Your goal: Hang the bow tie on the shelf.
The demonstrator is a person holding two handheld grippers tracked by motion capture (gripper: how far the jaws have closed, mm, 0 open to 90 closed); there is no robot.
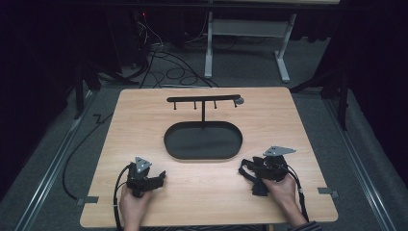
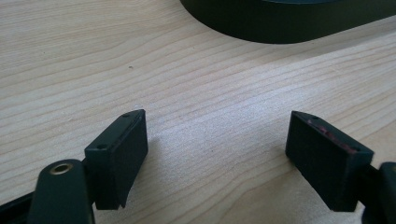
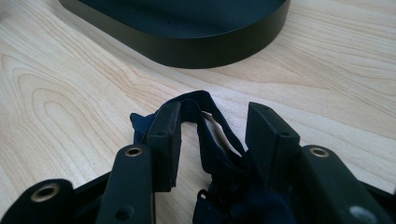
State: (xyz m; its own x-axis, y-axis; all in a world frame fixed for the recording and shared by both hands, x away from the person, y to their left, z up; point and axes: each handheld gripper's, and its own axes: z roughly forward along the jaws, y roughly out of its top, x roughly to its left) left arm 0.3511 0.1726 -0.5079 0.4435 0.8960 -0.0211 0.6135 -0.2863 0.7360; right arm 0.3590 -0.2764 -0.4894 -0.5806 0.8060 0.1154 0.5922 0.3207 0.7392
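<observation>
**Dark cloth between the right fingers, left fingers empty**

We hold a gripper in each hand at the near edge of the counter [image 1: 202, 197]. Our right gripper [image 1: 250, 169] sits low at the near right, and a dark cloth [image 3: 219, 154] with a pale tag lies bunched between its fingers [image 3: 166, 140]. The fingers stand a little apart with the cloth looped up between them; one fold drapes against the left one, and we cannot tell whether they press it. The cloth rests on the counter just short of the black oval tray [image 1: 202, 140], near its right end but apart from it.

Our left gripper [image 1: 159, 177] rests at the near left, its fingers [image 2: 122, 149] wide apart over bare wood. From the tray's far side rises a thin stand [image 1: 203, 103] with a crossbar and small hooks.
</observation>
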